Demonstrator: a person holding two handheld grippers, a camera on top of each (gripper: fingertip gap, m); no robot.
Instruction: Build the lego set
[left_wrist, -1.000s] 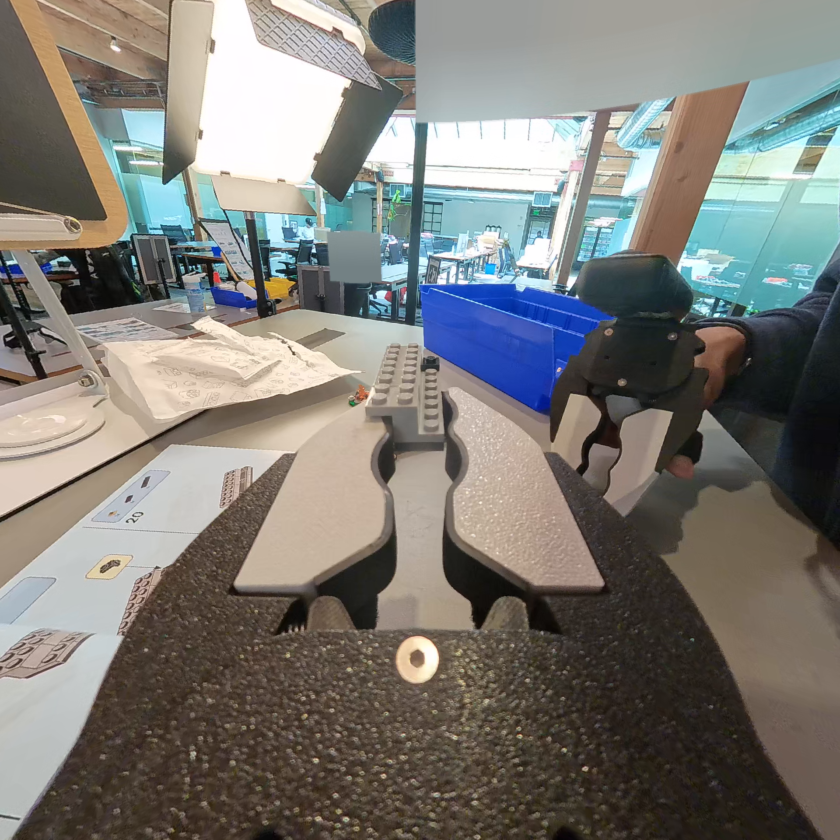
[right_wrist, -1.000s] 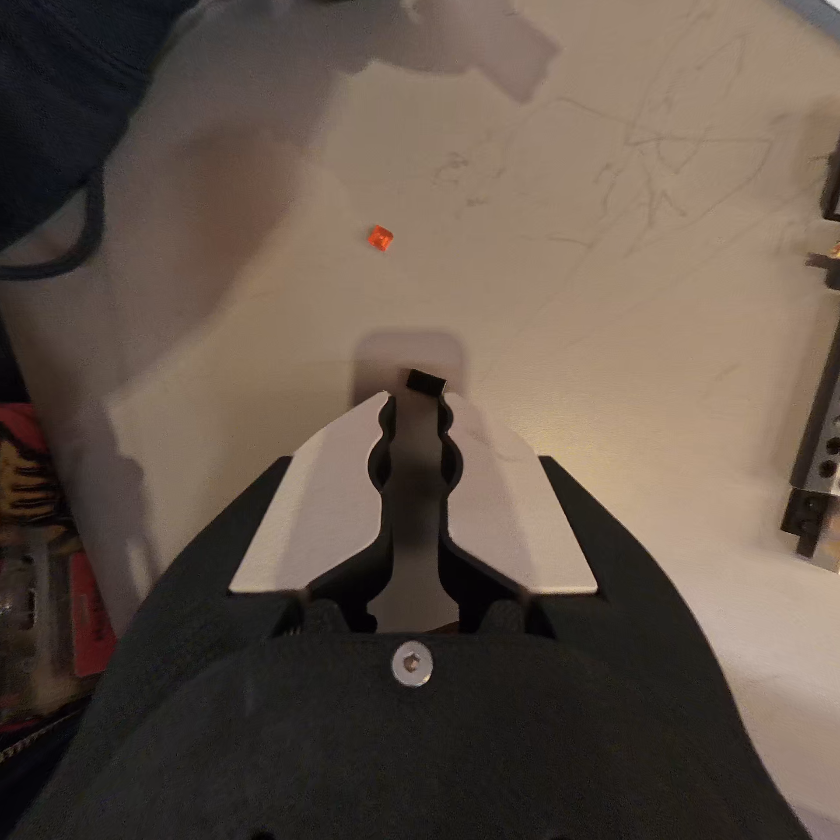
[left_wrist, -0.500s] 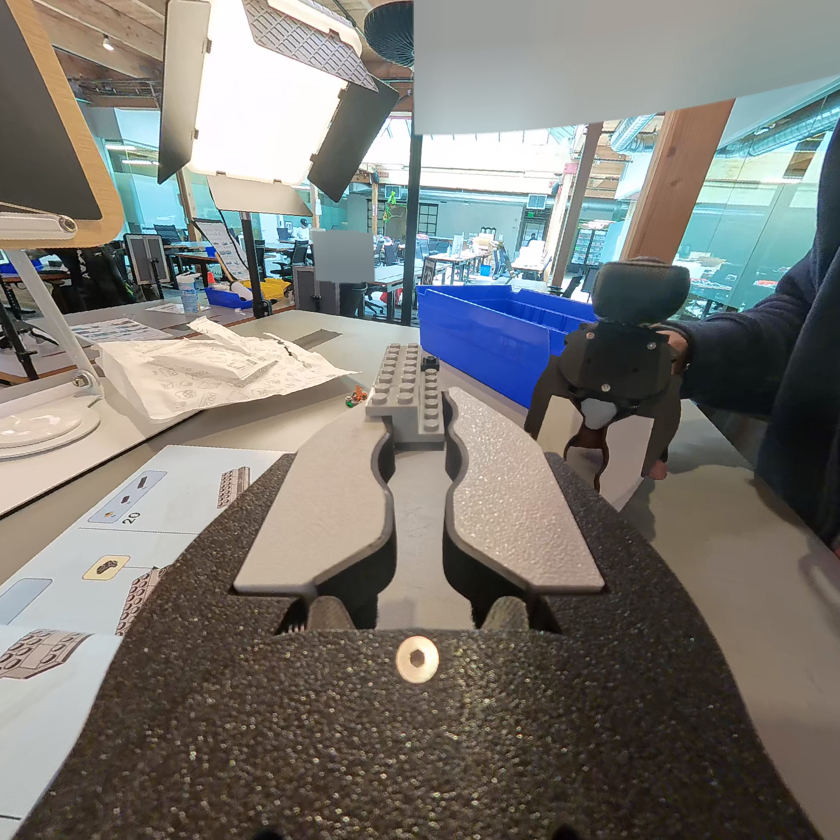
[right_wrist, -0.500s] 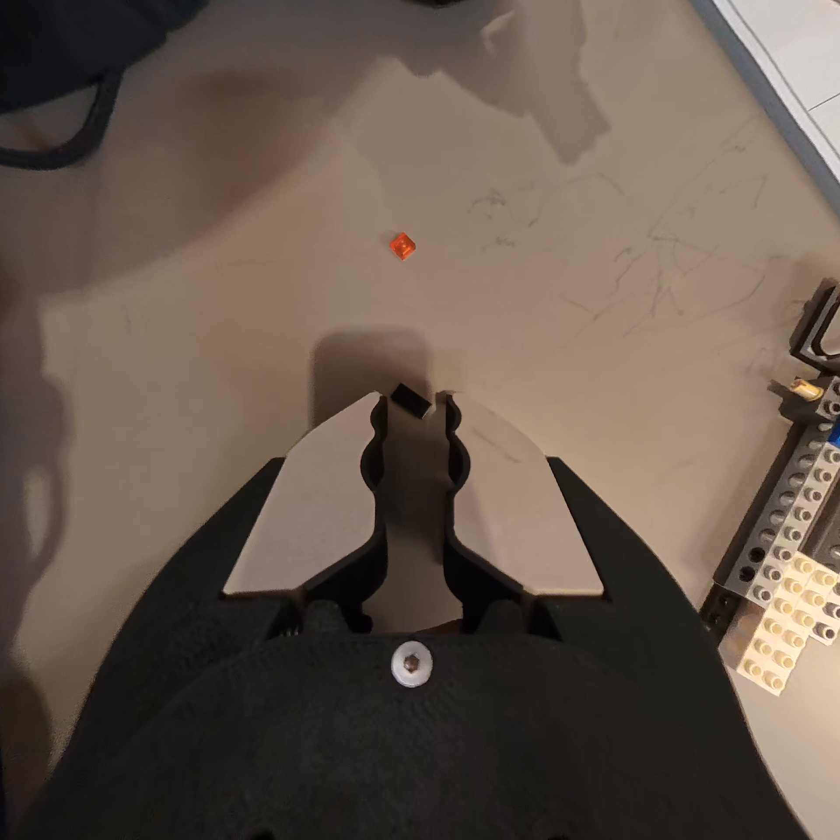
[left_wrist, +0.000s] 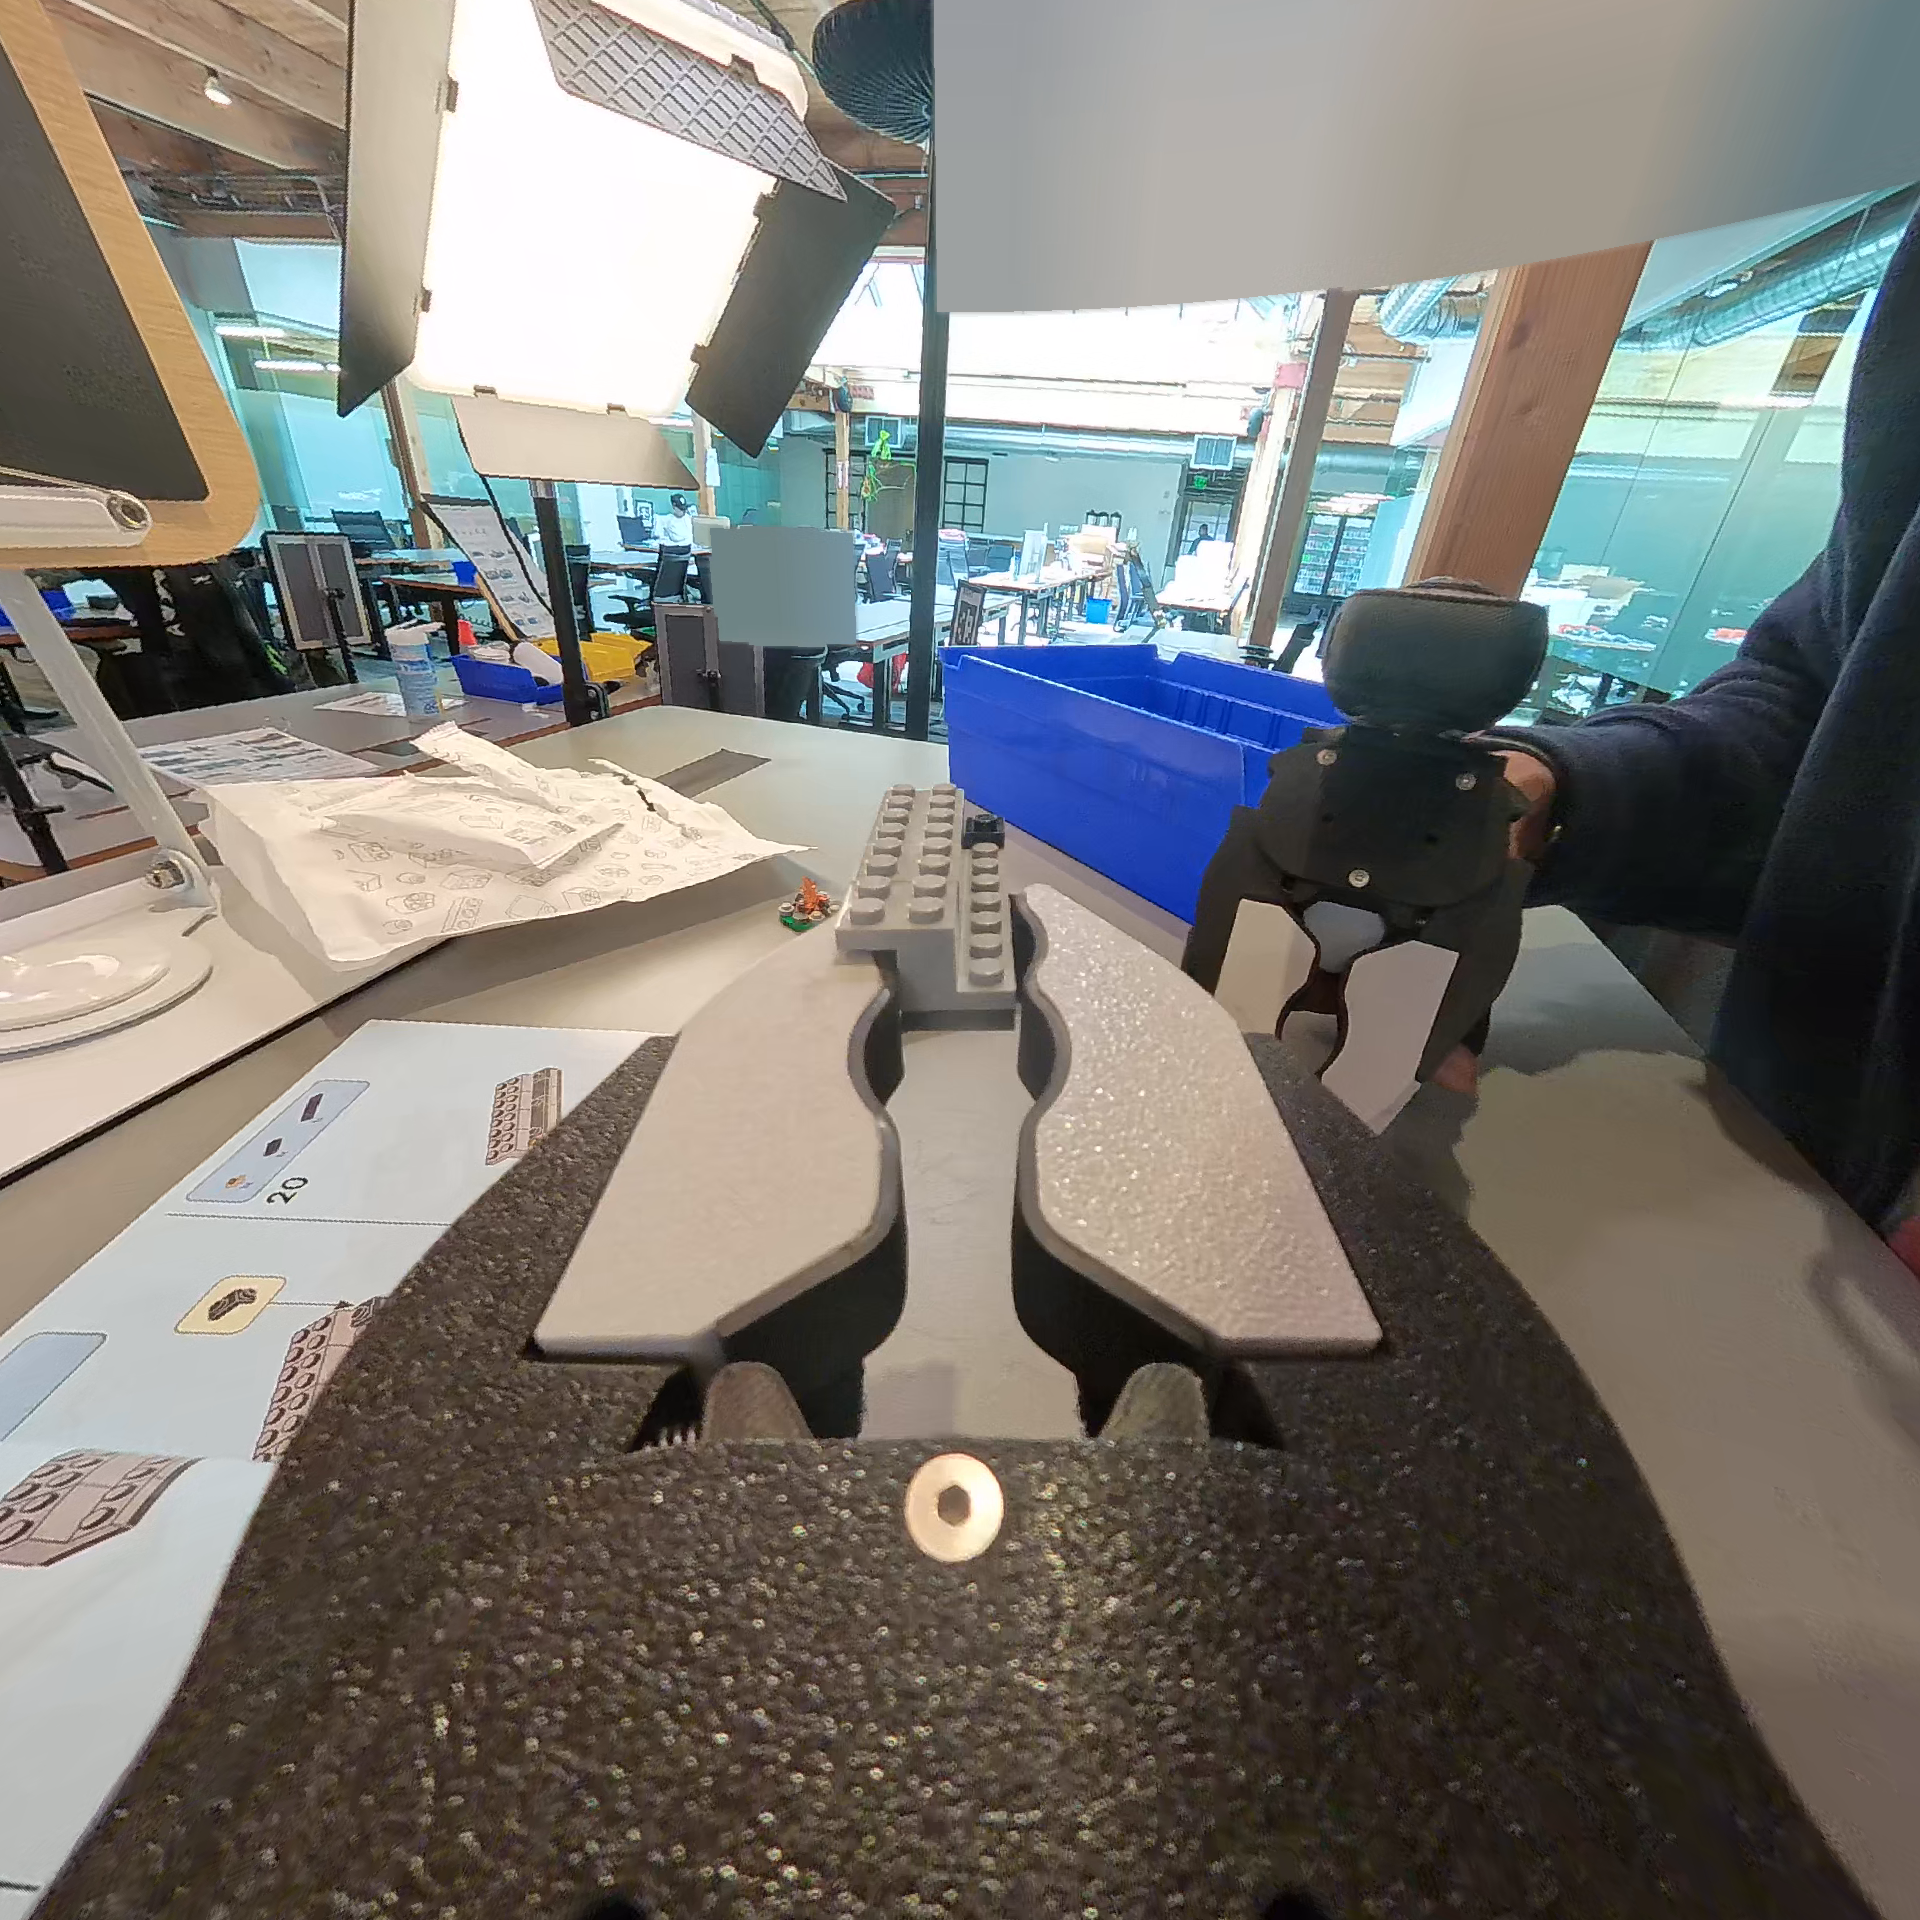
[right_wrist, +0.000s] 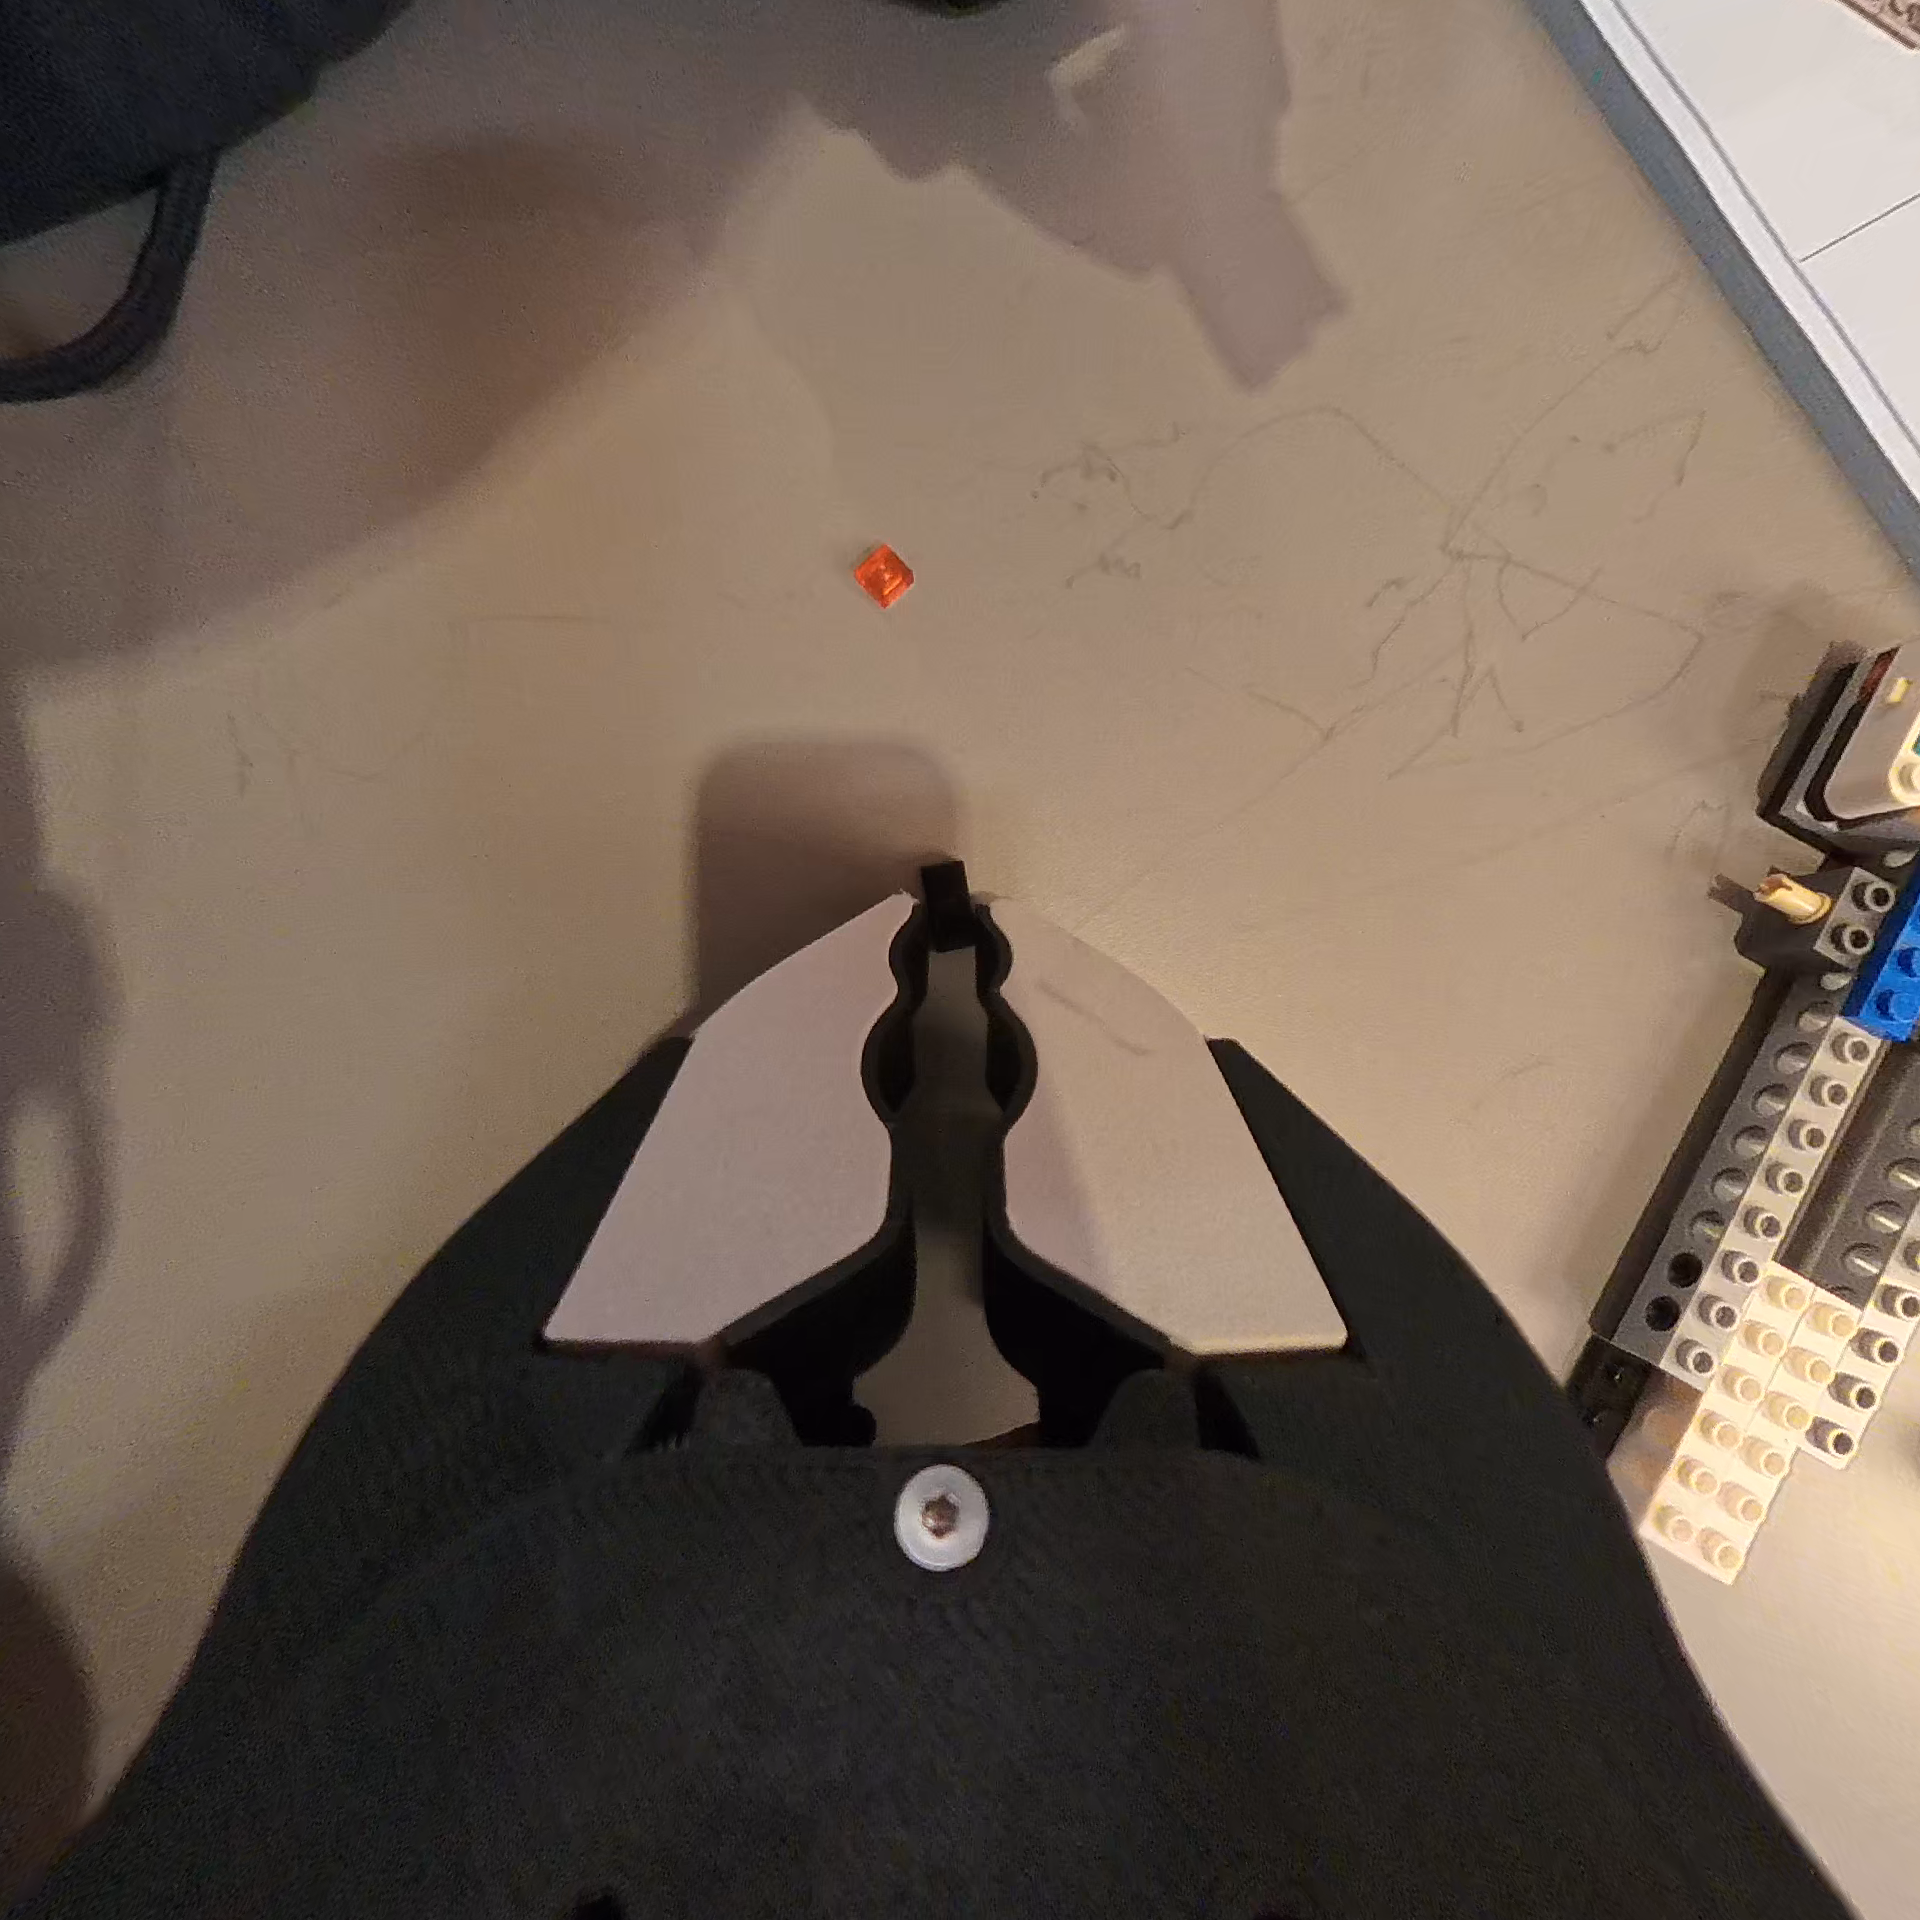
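Both claws grip toy bricks: the left gripper (left_wrist: 951, 971) clamps a grey studded brick assembly (left_wrist: 930, 894), and the right gripper (right_wrist: 948, 914), narrowed, pinches a tiny black brick piece (right_wrist: 945, 902).

Textured grey fingers (left_wrist: 1132, 1060) press the stepped plastic assembly's near end, lifted clear of the smooth grey table (left_wrist: 1621, 1299); a small black stud piece (left_wrist: 981, 828) sits on its far end. Bare scratched tabletop lies ahead of the right gripper, with a small translucent orange square tile (right_wrist: 883, 575) well apart. At the table's right stands a partly built grey, cream and blue brick model (right_wrist: 1808, 1195). Behind, a blue plastic bin (left_wrist: 1101, 748) stands open, its contents hidden. A printed instruction sheet (left_wrist: 312, 1164) and a crumpled white paper bag (left_wrist: 468, 842) lie left.
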